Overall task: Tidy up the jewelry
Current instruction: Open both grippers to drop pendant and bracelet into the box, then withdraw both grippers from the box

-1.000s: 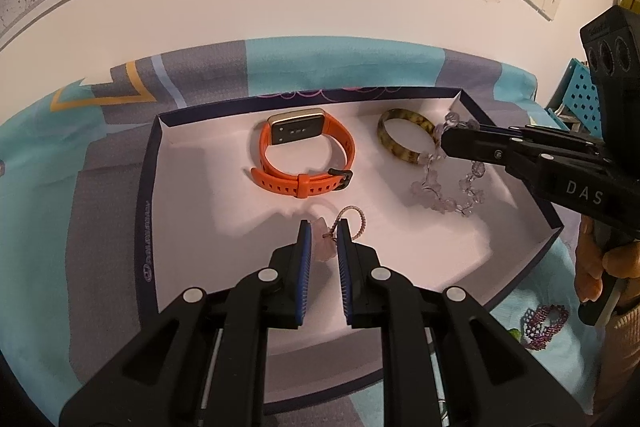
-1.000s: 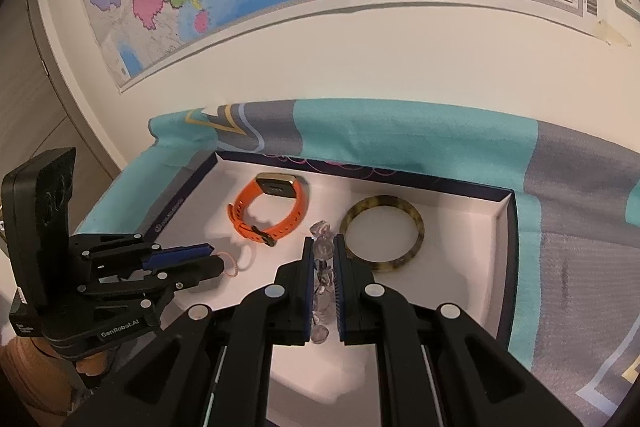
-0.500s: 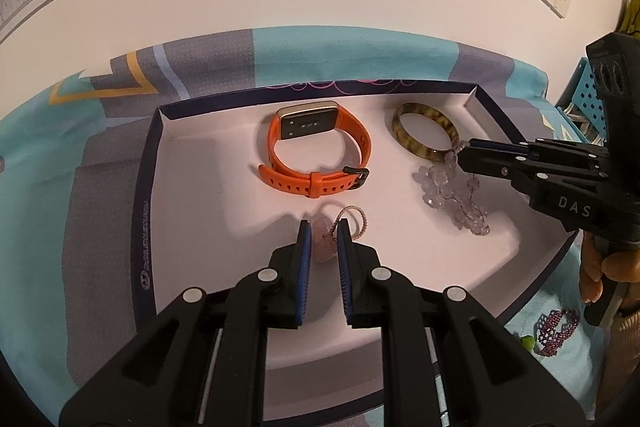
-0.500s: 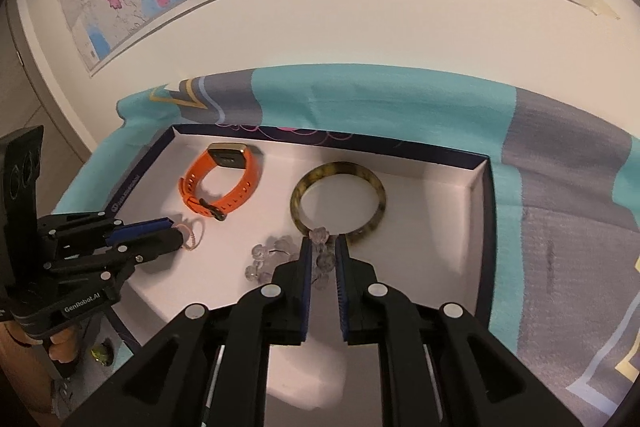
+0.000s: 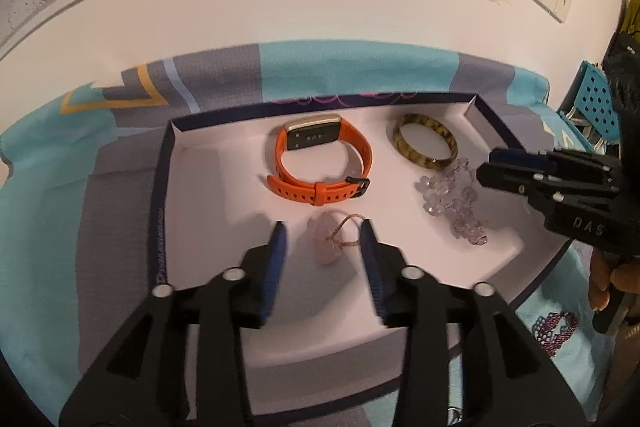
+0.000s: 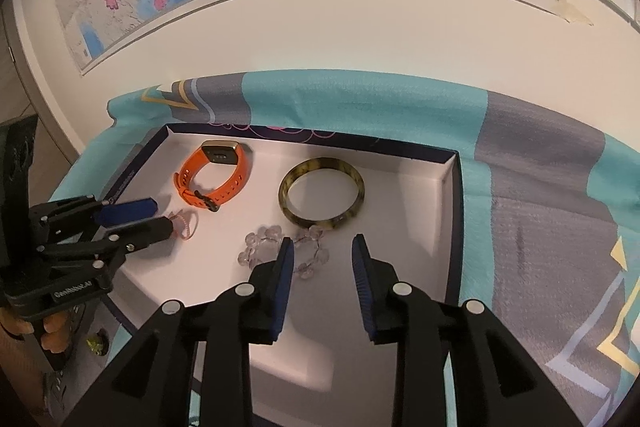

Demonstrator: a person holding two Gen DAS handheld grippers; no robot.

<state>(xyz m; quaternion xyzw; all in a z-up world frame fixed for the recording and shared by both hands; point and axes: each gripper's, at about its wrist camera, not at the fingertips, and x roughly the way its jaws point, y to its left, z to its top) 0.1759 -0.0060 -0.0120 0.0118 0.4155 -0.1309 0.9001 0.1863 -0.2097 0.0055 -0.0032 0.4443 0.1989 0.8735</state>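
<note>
likely to snag: left gripper (image 5: pixel 322 239) spread open around the pink pendant (image 5: pixel 330 241) lying in the white tray (image 5: pixel 208 195), right gripper (image 6: pixel 322 259) likewise open and empty just over the clear bead bracelet (image 6: pixel 280 251), so any careless pull-back could catch cord or beads and drag them askew. elsewhere in the tray, orange watch (image 5: pixel 320 163) and tortoiseshell bangle (image 5: pixel 426 147) well apart from both, with a dark pink beaded piece (image 5: pixel 554 327) out on the patterned cloth (image 5: pixel 48 211) over the desk, tray wall between.
</note>
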